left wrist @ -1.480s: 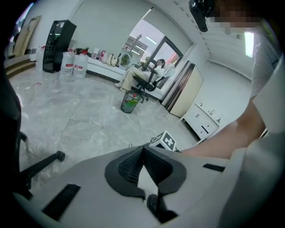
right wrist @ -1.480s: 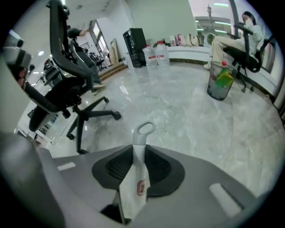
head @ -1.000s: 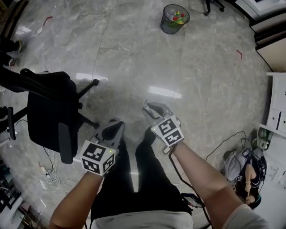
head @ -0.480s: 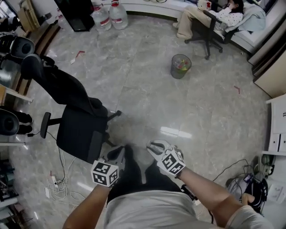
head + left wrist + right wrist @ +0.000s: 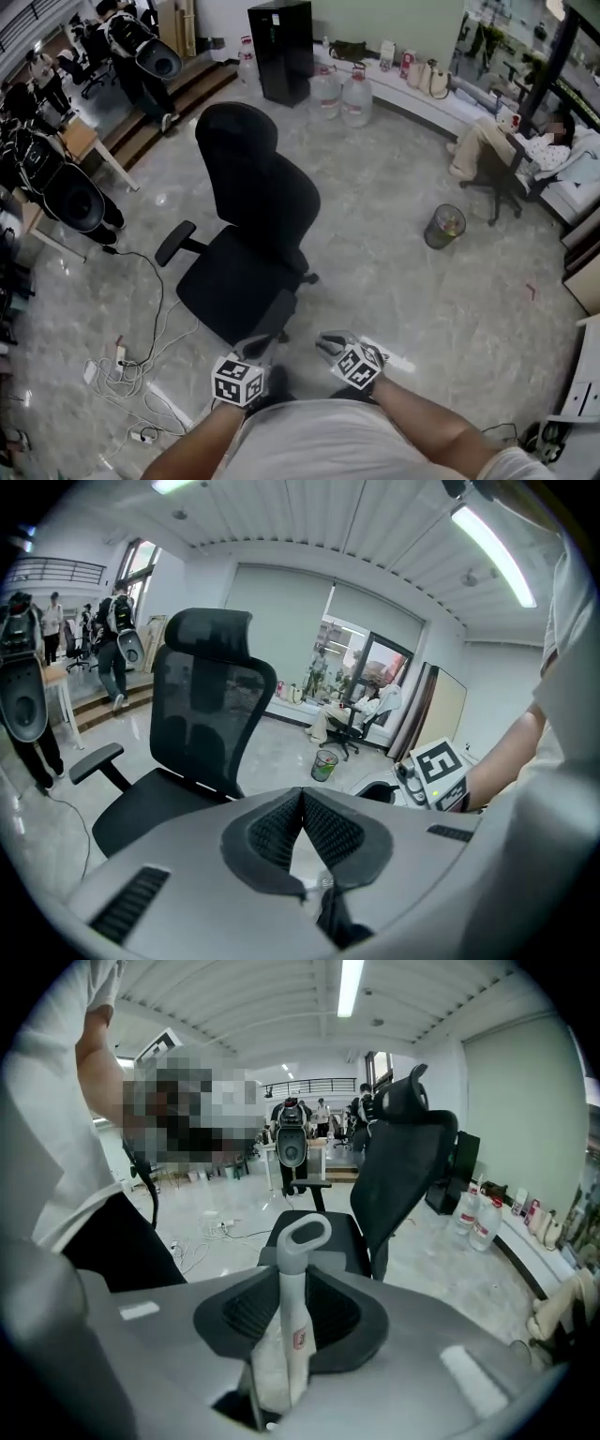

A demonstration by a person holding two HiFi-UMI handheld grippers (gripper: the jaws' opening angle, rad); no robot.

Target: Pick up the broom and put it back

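In the right gripper view the broom handle (image 5: 292, 1321), a pale grey-white rod ending in a hanging loop (image 5: 305, 1234), stands between the black pads of my right gripper (image 5: 291, 1288), which is shut on it. The rest of the broom is hidden. In the left gripper view my left gripper (image 5: 302, 796) has its jaw tips touching, with nothing between them. In the head view both grippers sit close to my body at the bottom, the left gripper (image 5: 262, 345) and the right gripper (image 5: 330, 342) side by side; the handle cannot be made out there.
A black office chair (image 5: 248, 234) stands right in front of the grippers. Cables and a power strip (image 5: 127, 361) lie on the floor to the left. A mesh waste bin (image 5: 444, 226) and a seated person (image 5: 502, 145) are to the right, water bottles (image 5: 342, 94) at the back.
The head view has swung up from the floor to the room. Both grippers have risen with it, staying side by side, and now show lower in the picture. The chair now lies ahead.
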